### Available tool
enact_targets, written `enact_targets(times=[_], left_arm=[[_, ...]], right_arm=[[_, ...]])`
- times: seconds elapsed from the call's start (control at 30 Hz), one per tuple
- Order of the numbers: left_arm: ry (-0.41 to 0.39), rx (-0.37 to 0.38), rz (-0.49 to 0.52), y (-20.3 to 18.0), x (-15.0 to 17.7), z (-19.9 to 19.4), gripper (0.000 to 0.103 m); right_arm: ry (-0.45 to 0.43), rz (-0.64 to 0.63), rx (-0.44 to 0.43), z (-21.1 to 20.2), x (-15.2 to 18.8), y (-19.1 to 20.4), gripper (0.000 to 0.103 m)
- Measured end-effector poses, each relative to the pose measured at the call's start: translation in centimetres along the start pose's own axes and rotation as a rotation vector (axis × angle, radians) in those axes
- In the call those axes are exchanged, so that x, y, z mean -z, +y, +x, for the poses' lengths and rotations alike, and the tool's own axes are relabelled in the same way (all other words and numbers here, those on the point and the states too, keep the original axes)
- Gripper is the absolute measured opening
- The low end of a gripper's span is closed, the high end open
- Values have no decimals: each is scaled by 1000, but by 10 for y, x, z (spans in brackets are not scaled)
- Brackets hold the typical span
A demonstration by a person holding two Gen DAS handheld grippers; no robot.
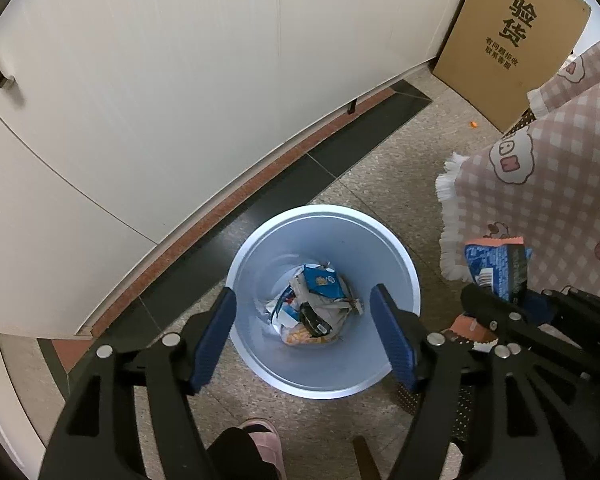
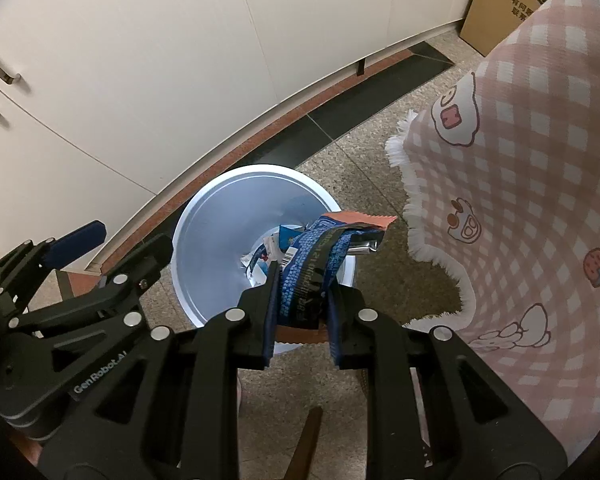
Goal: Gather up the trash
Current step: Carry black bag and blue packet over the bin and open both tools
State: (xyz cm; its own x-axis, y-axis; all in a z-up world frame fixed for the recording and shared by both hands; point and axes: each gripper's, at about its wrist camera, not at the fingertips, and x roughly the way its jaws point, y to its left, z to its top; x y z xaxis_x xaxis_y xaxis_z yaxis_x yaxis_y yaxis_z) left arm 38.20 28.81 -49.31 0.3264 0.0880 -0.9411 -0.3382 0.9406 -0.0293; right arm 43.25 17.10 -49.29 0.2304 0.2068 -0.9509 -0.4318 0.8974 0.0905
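Drop-off step, by the look of it. Left gripper (image 1: 304, 336) over the bin (image 1: 404, 276), low centre of the left view, fingers (image 1: 216, 336) spread with nothing between them. Crumpled trash (image 1: 316, 304) already at the bin's bottom. Right gripper (image 2: 302, 312) low centre of its own view, fingers (image 2: 270, 316) pinching a blue wrapper (image 2: 312, 264) with an orange edge; wrapper tip pointing over the bin's near right rim, not squarely above the opening.

Next move, as a judgement: right hand toward frame left until the wrapper hangs inside the rim, then fingers parted. Left hand out of the way first, perhaps, since both tools crowd the same opening.

Left view alone: the bin's whole floor and its load, a small orange scrap (image 1: 473, 123) on the floor at upper right, a pink slipper (image 1: 266, 436) at bottom centre, the wrapper's barcode side at right edge. Right view alone: the pinch itself, the wrapper's silvery inner end, and the left tool from the side at lower left, one blue pad clear of the bin. Pink checked cloth (image 2: 520, 208) at right in both, box (image 1: 512, 40) at upper right, white cabinet (image 1: 160, 80) across the top.
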Motion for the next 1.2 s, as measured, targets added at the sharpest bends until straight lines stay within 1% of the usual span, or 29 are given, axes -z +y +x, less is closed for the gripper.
enact_targets(times=[0.47,0.6,0.67,0.73,0.9,1.03,1.2], left_arm=[[15,-40,-38,14,1,2,71],[18,-49,-50,19,1,2,71],[21,-50,-58,20,0,3,71],[22,-54,-65,22,0,3,71],[24,-55,-68,22,0,4,71],[25,-60,-75,24,0,4,71],[30,-62,-80,24,0,5,71]], right_arm=[[7,-10,14,8,-4,2,23],[1,-12,12,7,-7,4,28],[-7,-11,12,6,-9,4,38],[-15,-10,21,6,-11,5,41],[-18,-8,18,5,-14,6,42],[-24,-2,22,4,-14,6,50],[-26,2,19,3,-13,5,50]])
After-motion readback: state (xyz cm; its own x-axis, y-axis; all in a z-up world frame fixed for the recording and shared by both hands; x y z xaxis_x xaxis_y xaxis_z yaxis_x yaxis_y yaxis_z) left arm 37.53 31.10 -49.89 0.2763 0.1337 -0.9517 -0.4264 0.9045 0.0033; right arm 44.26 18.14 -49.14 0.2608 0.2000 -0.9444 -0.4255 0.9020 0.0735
